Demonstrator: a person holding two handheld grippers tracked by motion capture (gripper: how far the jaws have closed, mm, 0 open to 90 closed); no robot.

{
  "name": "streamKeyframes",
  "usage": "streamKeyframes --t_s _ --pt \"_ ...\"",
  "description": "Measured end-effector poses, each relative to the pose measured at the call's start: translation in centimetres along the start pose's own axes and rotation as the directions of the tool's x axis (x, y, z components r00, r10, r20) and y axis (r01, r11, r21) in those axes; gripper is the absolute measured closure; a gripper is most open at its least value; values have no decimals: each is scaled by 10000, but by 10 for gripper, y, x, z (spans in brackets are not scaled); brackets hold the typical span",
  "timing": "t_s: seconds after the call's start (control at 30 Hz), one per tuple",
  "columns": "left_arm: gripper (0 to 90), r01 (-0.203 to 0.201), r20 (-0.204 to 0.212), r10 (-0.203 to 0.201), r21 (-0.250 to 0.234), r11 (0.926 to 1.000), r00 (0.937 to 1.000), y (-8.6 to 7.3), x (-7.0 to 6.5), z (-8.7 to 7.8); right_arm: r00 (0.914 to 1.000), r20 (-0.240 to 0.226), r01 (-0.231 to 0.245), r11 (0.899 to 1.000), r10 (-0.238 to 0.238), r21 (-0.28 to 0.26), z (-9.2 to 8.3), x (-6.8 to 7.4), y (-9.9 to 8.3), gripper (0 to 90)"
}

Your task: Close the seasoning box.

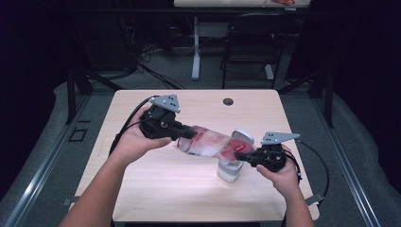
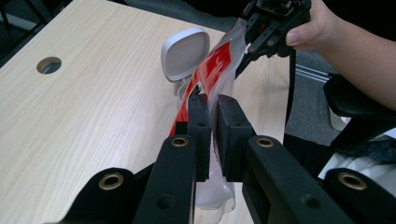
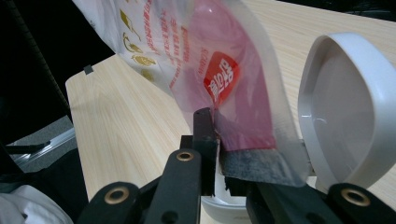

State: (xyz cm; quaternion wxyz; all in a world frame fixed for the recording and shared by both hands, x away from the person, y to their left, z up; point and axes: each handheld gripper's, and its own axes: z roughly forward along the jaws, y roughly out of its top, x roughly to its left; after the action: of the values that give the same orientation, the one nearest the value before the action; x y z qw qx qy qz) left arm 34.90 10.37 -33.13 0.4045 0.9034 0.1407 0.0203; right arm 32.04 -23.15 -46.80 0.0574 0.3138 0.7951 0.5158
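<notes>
We held the red-and-clear pouch (image 1: 210, 144) stretched between our two grippers above the table (image 1: 156, 189). The left gripper (image 2: 212, 105) was clamped on one end, the right gripper (image 3: 215, 119) pinched the other. Just beside the right gripper stood the white container (image 1: 230, 171), its hinged lid (image 3: 348, 112) open.

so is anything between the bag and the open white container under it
Nothing visible. The bag, pinched by the left gripper and right gripper, hangs over the container, whose lid stands flipped up behind it.
</notes>
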Motion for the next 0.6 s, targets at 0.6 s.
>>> streamKeyframes --t_s 0.6 --pt "851 110 68 -109 -125 9999 9999 -4 2 3 9998 199 31 10000 -29 -92 -3 -2 1 852"
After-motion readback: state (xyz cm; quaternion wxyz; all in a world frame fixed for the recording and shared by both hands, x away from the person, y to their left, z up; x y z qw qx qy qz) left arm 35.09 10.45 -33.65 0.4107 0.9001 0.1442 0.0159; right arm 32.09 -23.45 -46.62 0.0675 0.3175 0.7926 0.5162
